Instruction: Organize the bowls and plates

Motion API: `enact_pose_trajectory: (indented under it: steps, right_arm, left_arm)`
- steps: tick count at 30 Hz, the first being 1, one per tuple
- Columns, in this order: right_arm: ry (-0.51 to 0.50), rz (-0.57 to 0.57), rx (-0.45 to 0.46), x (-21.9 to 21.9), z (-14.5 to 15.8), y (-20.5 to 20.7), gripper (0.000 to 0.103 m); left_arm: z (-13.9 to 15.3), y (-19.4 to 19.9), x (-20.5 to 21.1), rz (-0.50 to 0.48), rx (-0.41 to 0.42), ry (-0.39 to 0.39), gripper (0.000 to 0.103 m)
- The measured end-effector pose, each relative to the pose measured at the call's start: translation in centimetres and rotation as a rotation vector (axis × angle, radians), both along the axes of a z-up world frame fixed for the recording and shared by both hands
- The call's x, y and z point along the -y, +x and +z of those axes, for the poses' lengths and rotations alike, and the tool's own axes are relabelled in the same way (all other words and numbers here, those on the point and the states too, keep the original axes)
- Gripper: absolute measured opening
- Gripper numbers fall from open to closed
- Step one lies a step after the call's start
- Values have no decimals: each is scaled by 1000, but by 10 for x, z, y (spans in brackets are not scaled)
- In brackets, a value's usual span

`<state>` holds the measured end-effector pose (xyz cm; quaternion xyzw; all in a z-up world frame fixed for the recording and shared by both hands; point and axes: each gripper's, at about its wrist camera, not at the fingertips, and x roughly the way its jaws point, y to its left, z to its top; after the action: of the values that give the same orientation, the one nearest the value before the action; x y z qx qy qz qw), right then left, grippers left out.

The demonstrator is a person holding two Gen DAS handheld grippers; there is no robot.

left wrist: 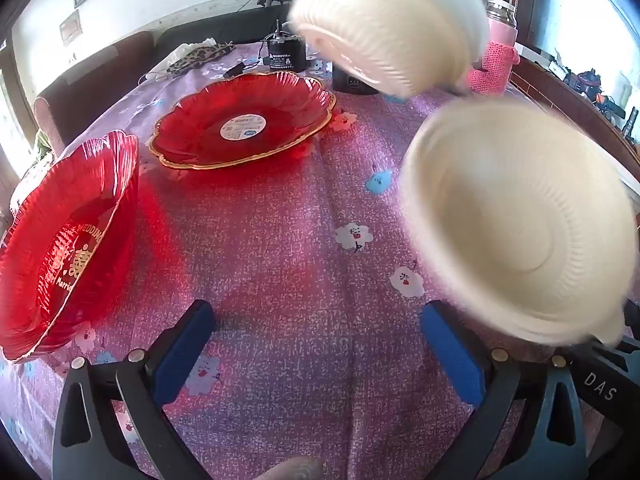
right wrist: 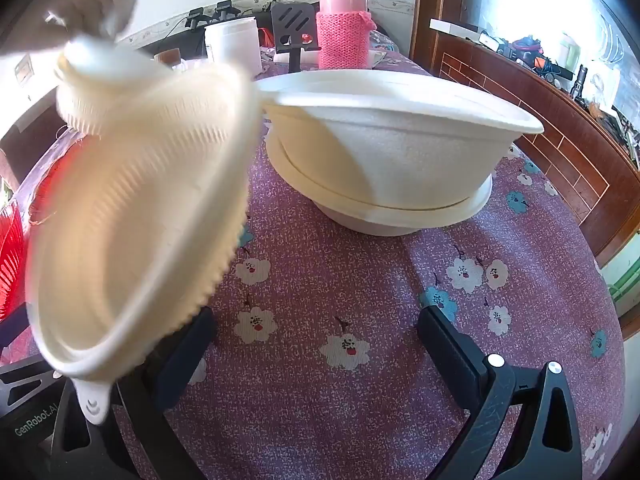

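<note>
A: Are the grippers holding anything?

B: No. The left gripper (left wrist: 316,354) and right gripper (right wrist: 316,354) both gape, empty. A blurred tilted bowl (right wrist: 132,220) is mid-air between them.

A: And beyond?

B: Stacked bowls (right wrist: 392,152) toward the table's right edge, red plates (left wrist: 244,120) left; open tablecloth (left wrist: 280,240) between.

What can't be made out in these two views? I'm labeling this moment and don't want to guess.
- Cream bowl, right wrist view: motion-blurred; what holds it is unclear.
- Upper cream bowl, left wrist view: blurred, cut by the top edge.
- Left red plate, left wrist view: cut by the frame edge.
- Far red plate's sticker text: too small.
- Stacked white bowls, right wrist view: interiors hidden by their walls.
</note>
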<state>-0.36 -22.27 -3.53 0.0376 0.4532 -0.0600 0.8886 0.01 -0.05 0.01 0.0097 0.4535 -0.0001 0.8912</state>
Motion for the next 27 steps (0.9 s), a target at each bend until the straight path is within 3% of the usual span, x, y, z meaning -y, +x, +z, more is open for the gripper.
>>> enact_pose_trajectory:
  steps: [27]
  right_arm:
    - [-2,0,-2,0,0,0,102]
  left_arm:
    - [0,-1,0,0,1,-11,103]
